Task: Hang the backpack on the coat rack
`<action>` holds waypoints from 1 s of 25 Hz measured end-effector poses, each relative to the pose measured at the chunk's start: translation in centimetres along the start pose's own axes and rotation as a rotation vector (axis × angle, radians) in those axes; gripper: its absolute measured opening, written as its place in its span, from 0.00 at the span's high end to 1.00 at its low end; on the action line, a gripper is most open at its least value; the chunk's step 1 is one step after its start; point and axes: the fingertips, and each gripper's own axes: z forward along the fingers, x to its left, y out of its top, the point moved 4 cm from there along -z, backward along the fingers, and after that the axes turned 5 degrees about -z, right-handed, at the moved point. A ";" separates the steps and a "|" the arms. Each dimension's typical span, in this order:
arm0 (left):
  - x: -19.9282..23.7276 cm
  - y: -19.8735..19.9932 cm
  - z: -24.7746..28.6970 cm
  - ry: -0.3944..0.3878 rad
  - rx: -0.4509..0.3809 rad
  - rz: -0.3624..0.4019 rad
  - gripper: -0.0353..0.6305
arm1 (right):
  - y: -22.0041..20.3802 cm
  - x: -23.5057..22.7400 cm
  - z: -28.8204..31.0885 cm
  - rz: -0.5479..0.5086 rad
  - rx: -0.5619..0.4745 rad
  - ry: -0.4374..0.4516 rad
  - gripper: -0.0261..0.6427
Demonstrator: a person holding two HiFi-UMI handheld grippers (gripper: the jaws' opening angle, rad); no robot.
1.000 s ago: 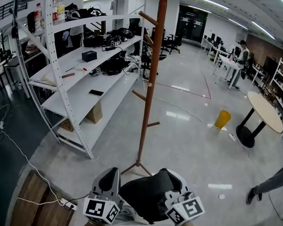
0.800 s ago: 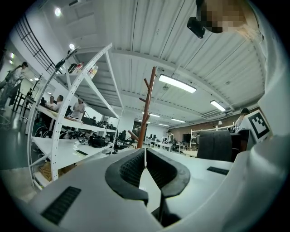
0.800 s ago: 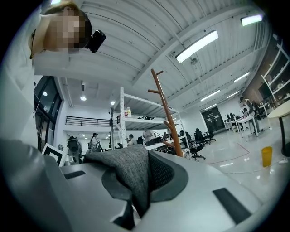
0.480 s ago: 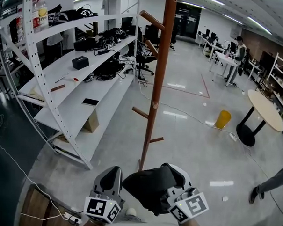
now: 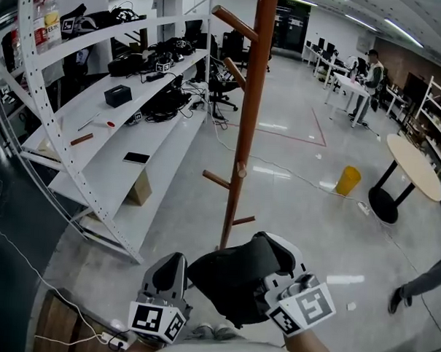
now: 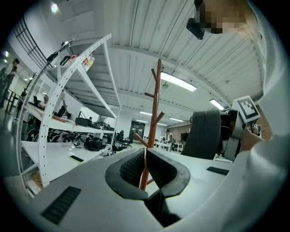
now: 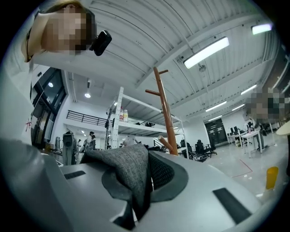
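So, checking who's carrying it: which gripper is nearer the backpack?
Right. The right gripper clamps the backpack; the left gripper sits just beside it, shut and empty.

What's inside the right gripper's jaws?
Grey backpack fabric, pinched in the shut right gripper. The fold covers the contact point itself, so which part of the bag is held cannot be seen.

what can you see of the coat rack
The coat rack is a tall reddish-brown pole that looks wooden. It stands upright on the glossy grey floor beside the white shelving. Short pegs slant upward from it at several heights, and all are bare. In the head view its foot is hidden behind the dark backpack.
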 end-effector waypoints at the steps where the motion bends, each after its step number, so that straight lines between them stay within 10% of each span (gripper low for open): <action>1: -0.2 0.1 0.1 0.006 -0.008 -0.005 0.91 | 0.8 -0.2 0.4 -0.024 -0.002 0.010 0.91; 14: -0.4 1.8 0.4 0.055 -0.099 -0.044 0.91 | 11.0 -3.9 9.6 -0.266 -0.006 0.030 0.91; 25: 0.9 1.1 0.8 0.072 -0.092 -0.074 0.91 | 7.0 -11.2 16.4 -0.208 0.144 -0.126 0.91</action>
